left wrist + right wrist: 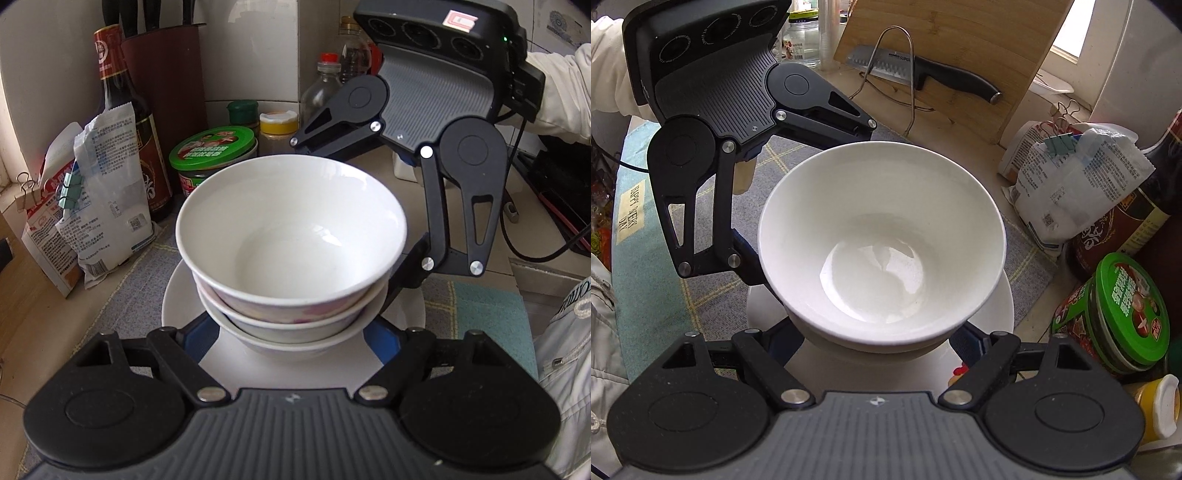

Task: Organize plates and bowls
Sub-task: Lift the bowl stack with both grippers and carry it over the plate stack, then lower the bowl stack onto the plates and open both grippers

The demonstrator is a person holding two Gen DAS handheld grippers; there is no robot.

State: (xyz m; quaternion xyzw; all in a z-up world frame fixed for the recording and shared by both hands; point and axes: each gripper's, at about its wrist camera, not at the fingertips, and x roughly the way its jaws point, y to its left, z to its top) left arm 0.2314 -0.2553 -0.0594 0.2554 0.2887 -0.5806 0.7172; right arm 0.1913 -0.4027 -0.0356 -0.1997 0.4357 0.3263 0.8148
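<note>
Three white bowls [291,229] are nested in a stack over a white plate [177,306] that lies on a grey checked mat [129,302]. My left gripper [290,343] reaches in from the near side, its blue pads [197,341] pressed against the lowest bowl's flanks. From the opposite side my right gripper [882,343] clasps the same bowl stack [882,240] low down, and its housing [436,92] shows at the upper right. I cannot tell whether the stack rests on the plate [1001,310] or hangs just over it.
A dark sauce bottle [122,122], clipped food bags [107,192], a green-lidded jar [214,151] and a knife block [166,74] crowd the one side. A wooden cutting board [960,48] with a knife [923,70] leans behind. A teal mat [491,314] borders the grey one.
</note>
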